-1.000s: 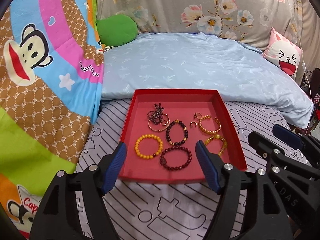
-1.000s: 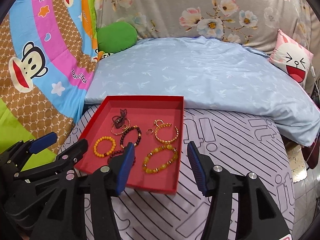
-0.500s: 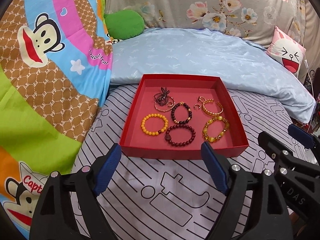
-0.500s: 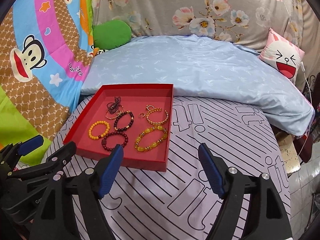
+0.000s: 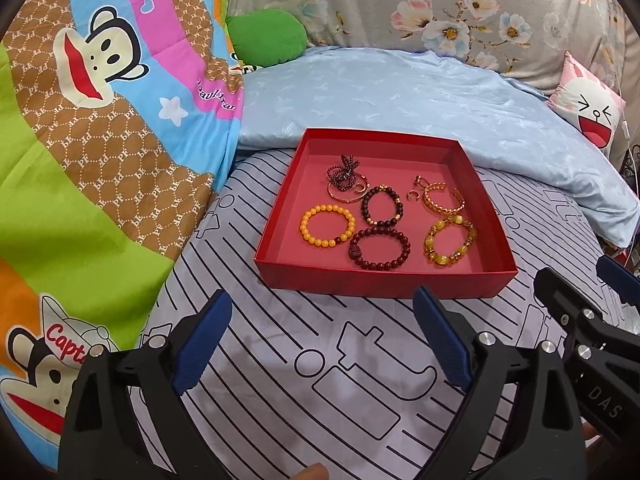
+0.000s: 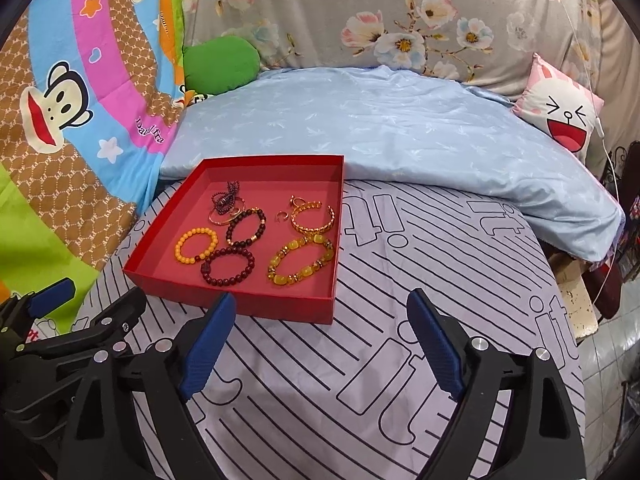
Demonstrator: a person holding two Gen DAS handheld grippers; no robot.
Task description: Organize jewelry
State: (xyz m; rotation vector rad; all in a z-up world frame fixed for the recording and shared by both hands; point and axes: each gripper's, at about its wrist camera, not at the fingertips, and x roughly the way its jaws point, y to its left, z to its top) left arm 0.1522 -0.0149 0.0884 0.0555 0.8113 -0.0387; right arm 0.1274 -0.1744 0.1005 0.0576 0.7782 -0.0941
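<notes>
Left wrist view. I hold the left gripper (image 5: 322, 342) over the striped bed sheet (image 5: 280, 360), fingers (image 5: 202, 342) spread wide with nothing between them. The red tray (image 5: 384, 282) lies straight ahead of the fingers, its near wall just beyond the tips and its long axis running across my line of approach. Count inside the tray: five bead bracelets, namely an orange bracelet (image 5: 327, 227) at the tray's near left, a dark red bracelet (image 5: 382, 249) at near centre, a yellow bracelet (image 5: 450, 240) at near right, a brown bracelet (image 5: 382, 205) at mid centre and a tangled dark strand (image 5: 344, 172) at far left; also a gold bangle (image 5: 442, 200) at far right, a thin bangle under the strand and small rings beside the bangle. The right gripper (image 5: 576, 300) sits beside the tray's near right corner.

Right wrist view. The right gripper (image 6: 322, 346) is also released and empty. The tray (image 6: 240, 302) lies ahead and to the left of its fingers (image 6: 436, 346); the left fingertip overlaps the tray's near wall in this view. Judgement: the left gripper is squarer to the tray, the right nearer the yellow bracelet (image 6: 300, 261).
</notes>
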